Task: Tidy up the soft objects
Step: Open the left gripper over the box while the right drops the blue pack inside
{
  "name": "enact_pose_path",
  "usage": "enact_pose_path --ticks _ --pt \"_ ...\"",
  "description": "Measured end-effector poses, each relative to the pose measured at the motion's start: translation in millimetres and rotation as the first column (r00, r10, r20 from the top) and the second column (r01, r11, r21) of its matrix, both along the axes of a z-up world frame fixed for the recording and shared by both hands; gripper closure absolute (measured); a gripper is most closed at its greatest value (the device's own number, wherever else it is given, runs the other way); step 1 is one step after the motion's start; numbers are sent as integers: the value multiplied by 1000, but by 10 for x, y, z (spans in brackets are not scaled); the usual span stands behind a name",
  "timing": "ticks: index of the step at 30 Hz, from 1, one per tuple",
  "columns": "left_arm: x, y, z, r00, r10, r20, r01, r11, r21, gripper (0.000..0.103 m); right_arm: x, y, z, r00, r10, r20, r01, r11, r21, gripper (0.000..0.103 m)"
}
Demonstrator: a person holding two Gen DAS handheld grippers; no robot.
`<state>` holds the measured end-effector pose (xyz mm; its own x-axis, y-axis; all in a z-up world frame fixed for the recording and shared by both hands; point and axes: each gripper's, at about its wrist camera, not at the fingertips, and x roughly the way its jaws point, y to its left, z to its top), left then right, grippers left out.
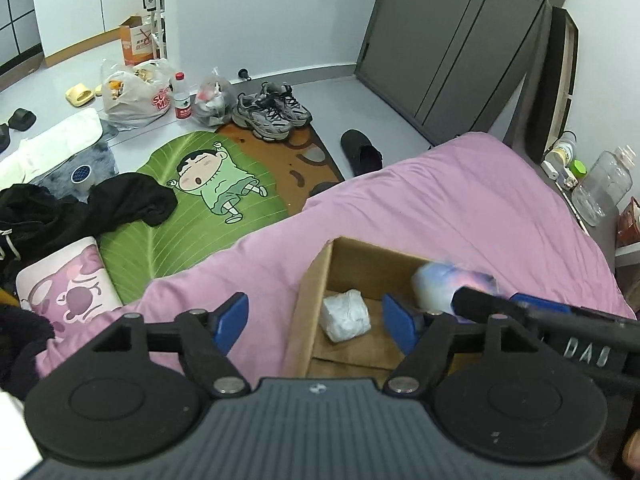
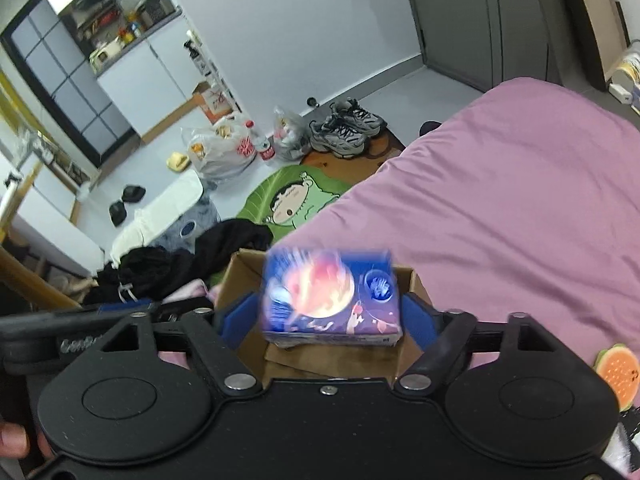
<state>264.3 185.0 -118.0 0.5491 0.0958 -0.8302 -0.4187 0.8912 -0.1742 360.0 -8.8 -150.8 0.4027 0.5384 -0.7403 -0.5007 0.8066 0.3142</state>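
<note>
Blue, blurred tissue pack (image 2: 330, 300), seemingly soft.

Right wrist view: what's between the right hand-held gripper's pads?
A blurred blue printed pack sits between the open right hand-held gripper pads, above the cardboard box.

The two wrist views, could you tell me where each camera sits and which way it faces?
Left wrist: on the left gripper, angled down at the cardboard box on the pink bedding; its open blue fingers and the right gripper's arm show.
Right wrist: on the right gripper, angled down over the box; the blurred blue pack sits between its parted fingers.
Shared: box, bedding, green cartoon mat, grey sneakers.
</note>
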Motion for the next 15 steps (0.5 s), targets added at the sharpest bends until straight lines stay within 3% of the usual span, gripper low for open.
enact_pose_path --ticks 8,11,15 --pt "-173 -78 108 1000 -20 -16 20 999 25 23 -162 -211 106 999 -34 -8 34 999 -3 19" --pt "-233 -136 141 1000 -21 -14 22 999 30 23 -258 -296 150 998 -55 -11 55 997 -52 14" --pt "-318 -230 203 999 -34 2 34 999 39 13 -410 -418 198 997 -71 -13 69 994 -90 12"
